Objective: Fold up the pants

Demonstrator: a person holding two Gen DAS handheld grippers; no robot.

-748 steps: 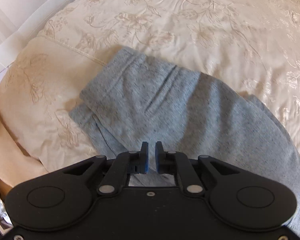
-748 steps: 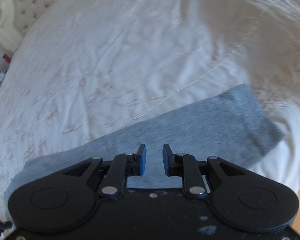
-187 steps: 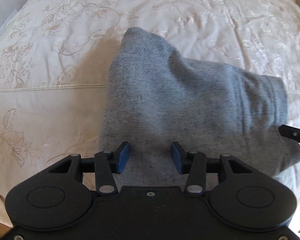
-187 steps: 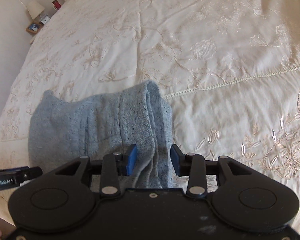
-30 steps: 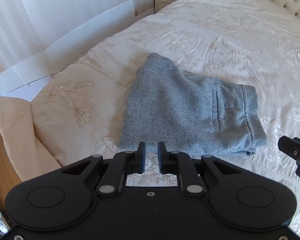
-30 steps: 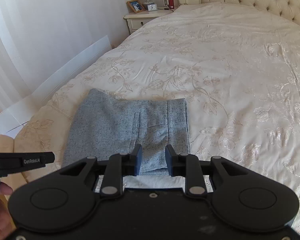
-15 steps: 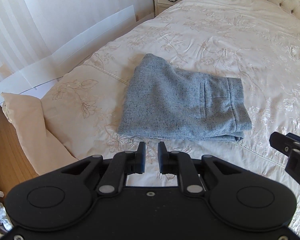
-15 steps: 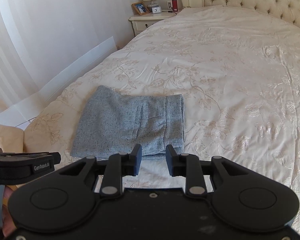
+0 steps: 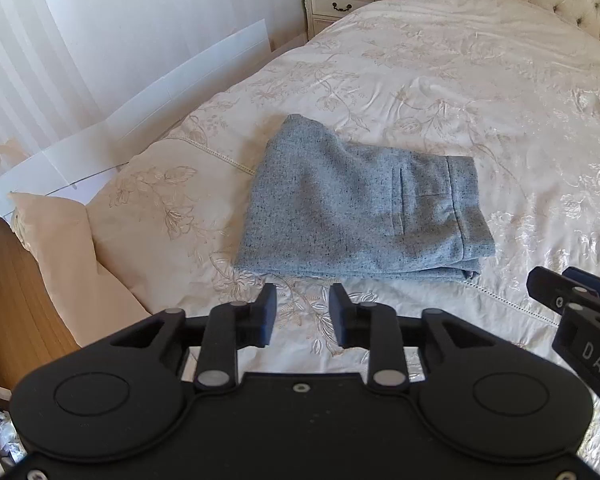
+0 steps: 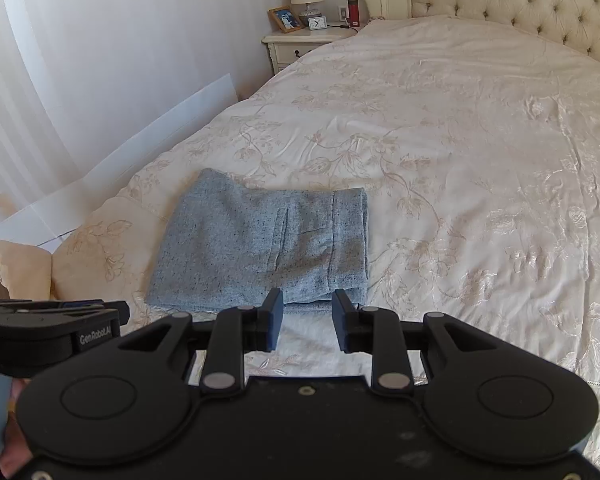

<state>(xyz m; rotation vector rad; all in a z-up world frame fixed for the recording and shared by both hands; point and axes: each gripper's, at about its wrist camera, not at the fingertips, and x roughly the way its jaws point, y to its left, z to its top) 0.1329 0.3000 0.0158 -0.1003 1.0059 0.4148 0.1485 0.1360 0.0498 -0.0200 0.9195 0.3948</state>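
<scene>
Both claws have drawn back, parted, above the folded pants [image 9: 360,216].

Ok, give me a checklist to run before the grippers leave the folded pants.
1. Pants folded into one compact stack: ok.
2. Pants lie fully on the bedspread, none overhanging the edge: ok.
3. Left gripper open, holding nothing: ok.
4. Right gripper open, holding nothing: ok.
5. Both grippers clear of the fabric: ok.
6. Layers underneath lined up: cannot tell, only the near edge shows.
</scene>
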